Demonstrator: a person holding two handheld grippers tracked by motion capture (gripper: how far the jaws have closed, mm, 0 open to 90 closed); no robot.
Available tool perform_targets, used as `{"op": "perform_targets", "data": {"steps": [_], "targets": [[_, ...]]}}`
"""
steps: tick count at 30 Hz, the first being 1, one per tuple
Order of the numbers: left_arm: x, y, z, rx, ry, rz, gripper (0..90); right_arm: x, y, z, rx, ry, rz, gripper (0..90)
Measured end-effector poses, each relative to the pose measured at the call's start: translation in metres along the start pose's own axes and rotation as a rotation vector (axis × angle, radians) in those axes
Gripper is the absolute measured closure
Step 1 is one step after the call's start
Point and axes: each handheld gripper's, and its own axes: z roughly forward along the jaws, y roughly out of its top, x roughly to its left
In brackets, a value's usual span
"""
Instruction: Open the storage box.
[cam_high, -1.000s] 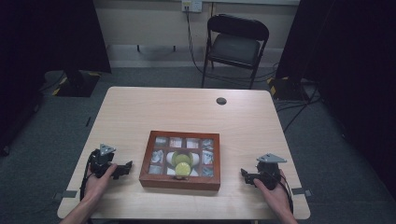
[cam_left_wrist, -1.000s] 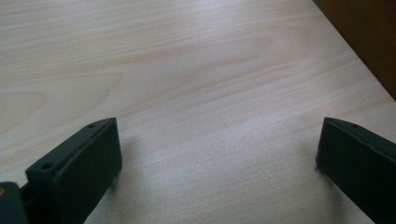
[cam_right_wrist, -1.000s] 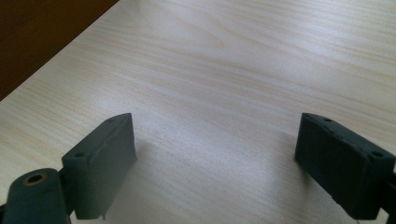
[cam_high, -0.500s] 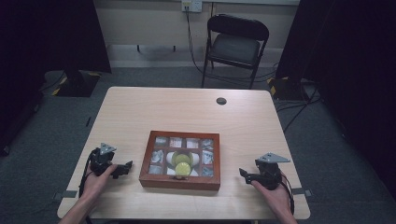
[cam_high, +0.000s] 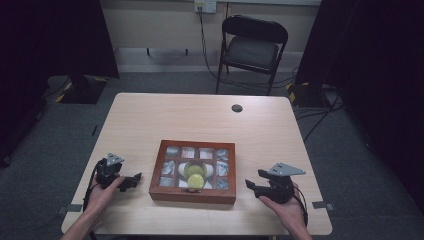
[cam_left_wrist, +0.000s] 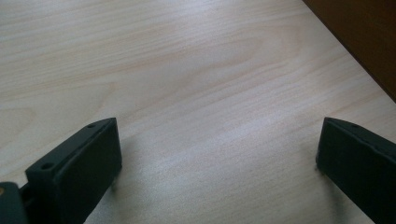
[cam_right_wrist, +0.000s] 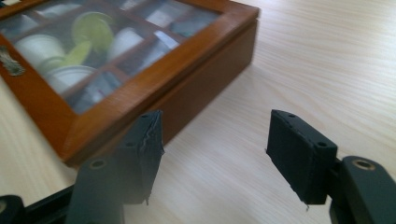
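Observation:
A brown wooden box (cam_high: 192, 195) with a glass-paned lid lies closed near the table's front edge; pale cups and a yellow-green round thing (cam_high: 195, 172) show through the panes. My left gripper (cam_high: 134, 181) rests on the table left of the box, open, its jaws (cam_left_wrist: 217, 154) wide over bare wood, with the box's side (cam_left_wrist: 364, 37) at the far right. My right gripper (cam_high: 248, 186) hovers right of the box and points at it. Its jaws (cam_right_wrist: 215, 140) have just been closing with nothing between them, and the gripper is still open, close to the box corner (cam_right_wrist: 154, 70).
A small black round disc (cam_high: 237, 108) lies on the far part of the light wooden table (cam_high: 200, 120). A black folding chair (cam_high: 254, 47) stands behind the table. Cables run along the floor and wall. Dark curtains hang on both sides.
My right hand has lifted a little and shifted slightly toward the box. The left hand and the box have not moved.

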Motion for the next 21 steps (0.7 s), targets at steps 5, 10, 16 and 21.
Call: {"op": "perform_targets", "data": {"steps": [5,10,16,21], "targets": [[0.000,0.000,0.000,0.000,0.000,0.000,0.0,0.013,0.010,0.003,0.015,0.054,-0.018,40.2],[0.000,0.000,0.000,0.000,0.000,0.000,0.0,0.024,0.027,0.008,-0.001,0.113,-0.034,44.0],[0.000,0.000,0.000,0.000,0.000,0.000,0.0,0.040,0.046,0.017,0.022,0.195,-0.063,49.7],[0.000,0.000,0.000,0.000,0.000,0.000,0.0,0.053,0.057,0.025,0.048,0.257,-0.083,54.4]]}}
